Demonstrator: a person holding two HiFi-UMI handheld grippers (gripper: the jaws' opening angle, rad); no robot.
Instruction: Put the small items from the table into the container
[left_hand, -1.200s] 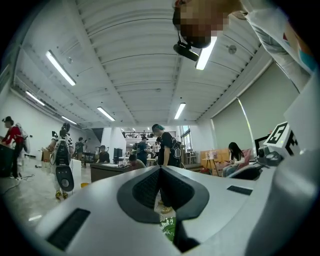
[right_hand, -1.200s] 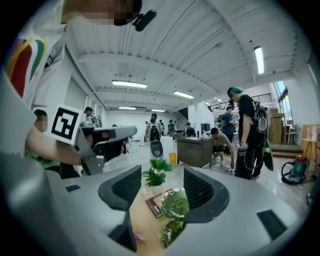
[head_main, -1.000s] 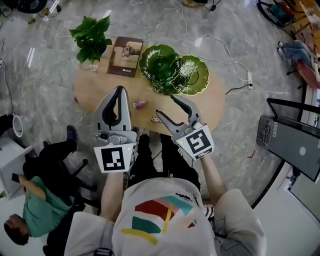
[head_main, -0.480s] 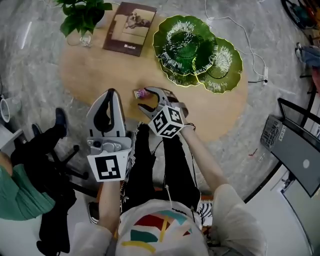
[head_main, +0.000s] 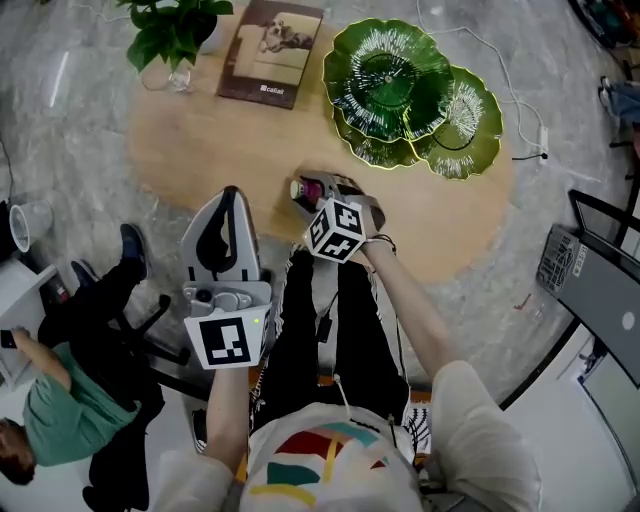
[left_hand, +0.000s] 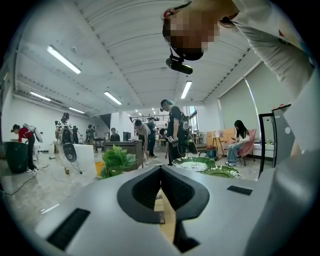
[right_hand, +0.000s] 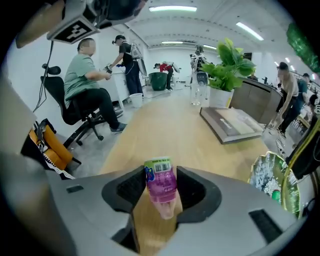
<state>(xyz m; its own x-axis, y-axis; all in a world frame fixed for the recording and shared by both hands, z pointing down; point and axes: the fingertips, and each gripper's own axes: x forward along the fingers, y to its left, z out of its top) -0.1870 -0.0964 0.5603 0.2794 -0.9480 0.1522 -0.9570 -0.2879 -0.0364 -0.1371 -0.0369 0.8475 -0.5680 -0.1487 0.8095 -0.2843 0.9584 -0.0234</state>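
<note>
Right gripper (head_main: 318, 186) (right_hand: 161, 167): tilted steeply down over the near part of the table, jaws partly open and closing; the pads stand against both sides of the small pink bottle with no gap to be seen.
Small pink bottle (head_main: 303, 189) (right_hand: 161, 187): lies on the wood between the right jaws, its barcode end pointing away from the gripper; well apart from the dishes.
Left gripper (head_main: 230, 195) (left_hand: 161, 169): held about level at the table's near edge, jaw tips together, nothing between them.
Table (head_main: 200, 140) (right_hand: 175, 130): round, pale wood, mostly bare around the bottle.
Green dishes (head_main: 390, 75) (right_hand: 270, 180): two leaf-shaped glass dishes at the far right of the table, the larger overlapping the smaller (head_main: 462, 120).
Book (head_main: 270, 50) (right_hand: 232, 125): lies flat on the far side, just left of the dishes.
Plant (head_main: 170, 25) (right_hand: 227, 62): leafy, in a clear glass vessel, at the far left edge beside the book.
Floor (head_main: 80, 120): grey marbled stone; a white cable and power strip (head_main: 543, 140) lie right of the table.
Room: an open hall with strip lights on a white ceiling; a person in a green shirt (head_main: 50, 420) (right_hand: 82, 75) sits on an office chair (right_hand: 75, 120) left of the table, and more people stand farther off.
</note>
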